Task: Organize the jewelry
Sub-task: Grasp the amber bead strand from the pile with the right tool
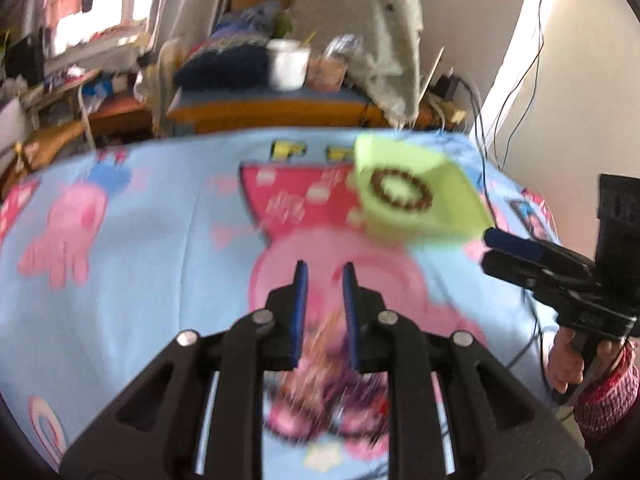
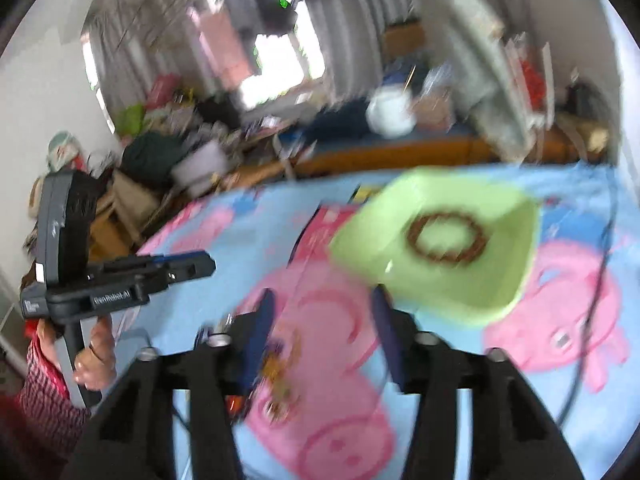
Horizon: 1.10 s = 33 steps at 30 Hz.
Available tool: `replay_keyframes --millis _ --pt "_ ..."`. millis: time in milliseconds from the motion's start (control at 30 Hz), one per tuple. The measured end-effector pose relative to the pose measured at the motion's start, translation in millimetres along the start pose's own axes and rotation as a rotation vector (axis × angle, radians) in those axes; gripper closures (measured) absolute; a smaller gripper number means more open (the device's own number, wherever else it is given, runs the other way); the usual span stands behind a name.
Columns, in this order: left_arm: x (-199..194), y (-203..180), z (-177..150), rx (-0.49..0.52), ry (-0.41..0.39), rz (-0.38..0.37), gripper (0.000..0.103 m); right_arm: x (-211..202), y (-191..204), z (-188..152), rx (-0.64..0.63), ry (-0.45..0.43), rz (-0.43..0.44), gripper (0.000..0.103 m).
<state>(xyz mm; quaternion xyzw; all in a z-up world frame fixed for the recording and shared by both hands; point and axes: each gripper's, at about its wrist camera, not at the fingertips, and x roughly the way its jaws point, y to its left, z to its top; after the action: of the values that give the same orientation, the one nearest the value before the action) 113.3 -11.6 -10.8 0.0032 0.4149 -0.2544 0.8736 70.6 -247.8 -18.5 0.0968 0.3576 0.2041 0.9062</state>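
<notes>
A light green tray (image 1: 432,216) lies on the blue cartoon sheet (image 1: 140,280) with a brown bead bracelet (image 1: 402,192) in it; both also show in the right wrist view, tray (image 2: 492,288) and bracelet (image 2: 446,238). A blurred pile of jewelry (image 1: 336,384) lies beneath my left gripper (image 1: 325,276), whose jaws stand slightly apart with nothing between them. My right gripper (image 2: 324,304) is open and empty, just short of the tray's near edge, with jewelry (image 2: 280,376) below its left finger. Each gripper shows in the other view: right (image 1: 496,248), left (image 2: 204,262).
A black cable (image 2: 592,320) runs across the sheet on the right. Beyond the bed stand a cluttered table with a white cup (image 1: 288,64), a draped chair (image 1: 384,40) and piled clothes. Both views are motion-blurred.
</notes>
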Motion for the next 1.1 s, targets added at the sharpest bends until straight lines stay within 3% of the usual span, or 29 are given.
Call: replay_keyframes --millis 67,200,367,533,700,800,833,900,933,1100 --pt "2 12 -16 -0.021 0.019 0.004 0.087 20 3 -10 0.018 0.075 0.019 0.102" --pt "8 33 -38 -0.083 0.053 -0.013 0.087 51 7 -18 0.042 0.164 0.033 0.103" --pt "6 36 -47 -0.077 0.037 -0.022 0.087 78 20 -11 0.013 0.206 -0.019 0.103" --pt "8 48 -41 -0.093 0.034 0.010 0.086 89 31 -8 -0.018 0.215 -0.013 0.103" --pt "21 41 -41 -0.034 0.059 -0.003 0.067 103 48 -5 -0.089 0.228 0.004 0.103" --pt "35 33 -39 0.014 0.080 -0.022 0.066 110 51 -6 -0.127 0.241 -0.014 0.102" --pt "41 32 -39 0.022 0.089 -0.024 0.069 113 50 -6 -0.121 0.247 -0.011 0.102" --pt "56 34 -35 0.026 0.122 -0.012 0.094 117 47 -4 -0.094 0.252 -0.004 0.102" --pt "56 38 -32 0.006 0.118 -0.026 0.099 115 45 -3 -0.080 0.250 0.006 0.102" --pt "21 54 -10 -0.087 0.032 -0.105 0.099 103 52 -3 -0.115 0.215 0.077 0.100"
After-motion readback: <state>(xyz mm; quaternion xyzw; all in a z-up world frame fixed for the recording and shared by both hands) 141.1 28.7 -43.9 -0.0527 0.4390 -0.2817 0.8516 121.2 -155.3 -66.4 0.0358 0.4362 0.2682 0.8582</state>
